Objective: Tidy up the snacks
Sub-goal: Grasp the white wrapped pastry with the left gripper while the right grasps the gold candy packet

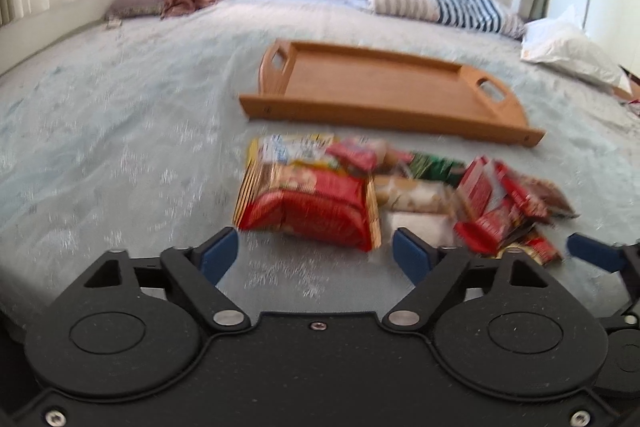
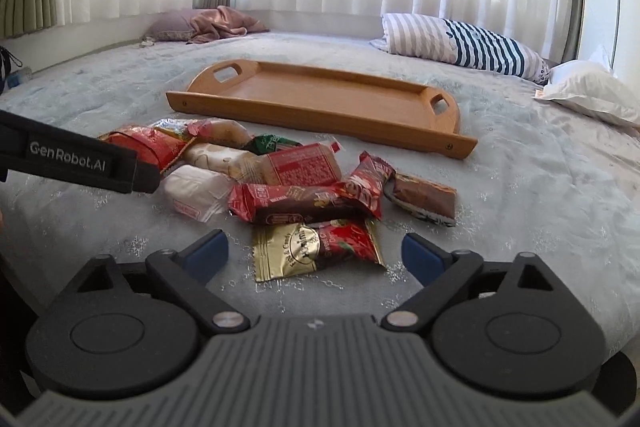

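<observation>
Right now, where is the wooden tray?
The wooden tray lies empty on the bed cover, just beyond the pile of snack packets. In both wrist views it sits mid-frame, with the striped pillows behind it to the right.

Bed (image 2: pixel 520 187), covered with a pale blue-grey patterned spread, carrying all items. Wooden tray (image 2: pixel 320 95) with cut-out handles at both ends, lying flat near the middle, nothing inside it. Heap of wrapped snacks (image 2: pixel 280 183) on the spread just in front of the tray, apart from it: a large red bag (image 1: pixel 316 207) at the left of the heap, a white packet (image 2: pixel 196 195), a red bar wrapper (image 2: pixel 288 205), a gold-and-red packet (image 2: pixel 316 247) nearest the camera, a brown packet (image 2: pixel 424 197) at the right. Striped pillows (image 2: pixel 456 43) at the far right edge; white pillow (image 2: pixel 592 91) beside them. Mauve pillow (image 2: pixel 170 27) with a crumpled pink cloth (image 2: pixel 224 23) against it, far left.
</observation>
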### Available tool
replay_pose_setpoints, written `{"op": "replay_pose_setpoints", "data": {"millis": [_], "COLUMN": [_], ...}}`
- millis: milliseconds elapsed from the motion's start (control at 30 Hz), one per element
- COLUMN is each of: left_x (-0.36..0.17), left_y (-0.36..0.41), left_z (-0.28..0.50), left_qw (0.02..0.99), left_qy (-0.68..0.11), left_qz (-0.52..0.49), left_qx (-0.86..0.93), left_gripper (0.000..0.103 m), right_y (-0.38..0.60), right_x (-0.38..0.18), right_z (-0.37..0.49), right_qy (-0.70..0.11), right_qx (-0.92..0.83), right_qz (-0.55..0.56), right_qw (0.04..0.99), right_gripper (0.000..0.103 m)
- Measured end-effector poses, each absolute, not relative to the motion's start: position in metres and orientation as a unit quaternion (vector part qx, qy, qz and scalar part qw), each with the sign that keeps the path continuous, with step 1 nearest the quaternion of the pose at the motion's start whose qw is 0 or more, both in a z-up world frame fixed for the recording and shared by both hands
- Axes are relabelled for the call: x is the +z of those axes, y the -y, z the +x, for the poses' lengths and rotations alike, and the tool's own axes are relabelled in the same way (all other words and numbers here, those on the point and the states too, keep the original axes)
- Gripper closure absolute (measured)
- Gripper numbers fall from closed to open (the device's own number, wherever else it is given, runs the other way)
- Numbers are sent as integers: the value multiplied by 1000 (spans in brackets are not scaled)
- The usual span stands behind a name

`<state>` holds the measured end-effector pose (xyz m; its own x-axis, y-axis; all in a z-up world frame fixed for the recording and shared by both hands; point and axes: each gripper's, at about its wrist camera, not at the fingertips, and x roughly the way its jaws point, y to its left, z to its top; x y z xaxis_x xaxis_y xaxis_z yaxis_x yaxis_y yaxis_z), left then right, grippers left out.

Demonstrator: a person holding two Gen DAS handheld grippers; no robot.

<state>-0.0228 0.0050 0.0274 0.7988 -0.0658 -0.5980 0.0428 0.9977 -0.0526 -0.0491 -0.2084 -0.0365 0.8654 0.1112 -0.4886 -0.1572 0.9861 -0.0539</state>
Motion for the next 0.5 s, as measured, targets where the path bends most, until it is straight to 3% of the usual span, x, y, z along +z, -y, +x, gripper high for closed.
{"op": "replay_pose_setpoints", "data": {"millis": [67, 167, 233, 500], "left_x": [33, 37, 36, 27], "left_y": [-2, 4, 7, 24], "left_z": [-26, -28, -28, -23], "left_qw": [951, 948, 941, 935], "left_qy": [-305, -310, -323, -334], "left_qz": [-12, -16, -29, -20], "left_qx": [-40, -75, -101, -114], "left_gripper": [24, 37, 43, 43], "right_y": [211, 214, 214, 233], "right_x": [-36, -38, -38, -28], "right_z": [-46, -45, -46, -57], "right_qy": [-253, -259, -260, -260], "right_qx": [63, 64, 67, 65], "right_qz": [-37, -28, -33, 0], "right_qw": [965, 963, 963, 963], "right_gripper": [14, 24, 42, 45]}}
